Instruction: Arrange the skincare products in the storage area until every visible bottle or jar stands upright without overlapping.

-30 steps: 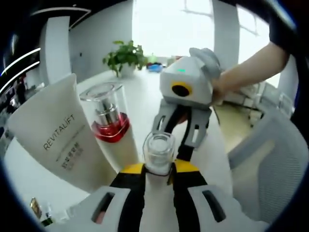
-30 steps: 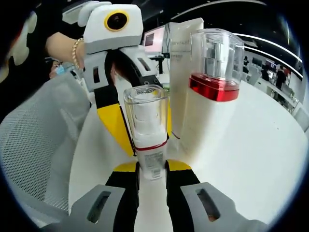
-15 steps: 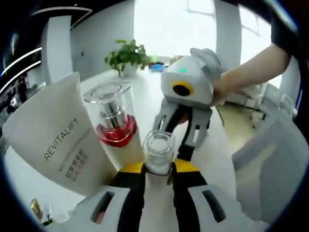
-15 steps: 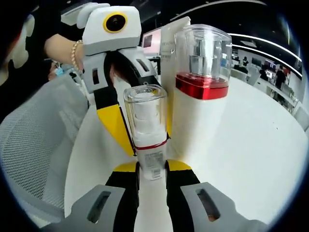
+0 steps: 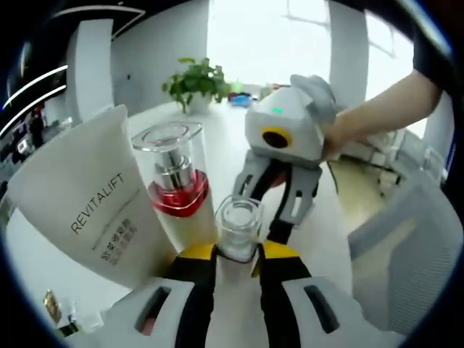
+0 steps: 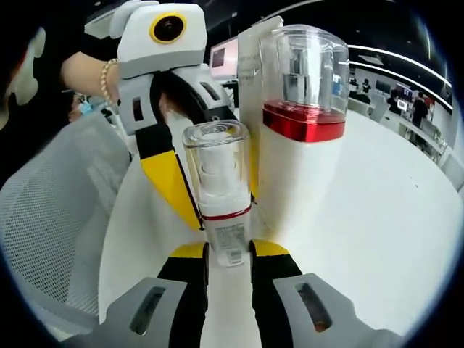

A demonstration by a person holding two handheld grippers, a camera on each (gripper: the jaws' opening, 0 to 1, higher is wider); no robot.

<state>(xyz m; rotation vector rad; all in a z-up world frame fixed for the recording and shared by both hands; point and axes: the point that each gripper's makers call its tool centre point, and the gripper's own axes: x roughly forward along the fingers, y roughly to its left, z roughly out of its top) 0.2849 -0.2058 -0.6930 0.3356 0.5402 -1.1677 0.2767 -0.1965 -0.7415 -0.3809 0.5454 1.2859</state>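
Observation:
A small bottle with a clear cap point(image 5: 238, 228) point(image 6: 217, 181) stands upright between both pairs of jaws. My left gripper point(image 5: 237, 251) is shut on it, and one of its yellow fingers point(image 6: 168, 181) reaches in from the upper left of the right gripper view. My right gripper point(image 6: 228, 251) is shut on the same bottle lower down, at its label. A taller white pump bottle with a red band and clear cap point(image 5: 174, 192) point(image 6: 301, 138) stands upright right beside it. A white REVITALIFT tube point(image 5: 87, 210) point(image 6: 250, 58) stands behind the pump bottle.
The white table point(image 6: 362, 239) spreads out beyond the bottles. A grey mesh chair point(image 5: 406, 254) point(image 6: 51, 232) is close to the table edge. A potted plant point(image 5: 203, 83) sits at the far end. Small items point(image 5: 54, 312) lie low on the left.
Both grippers stay shut on the small bottle. The pump bottle and tube now appear closer to it and larger in both views.

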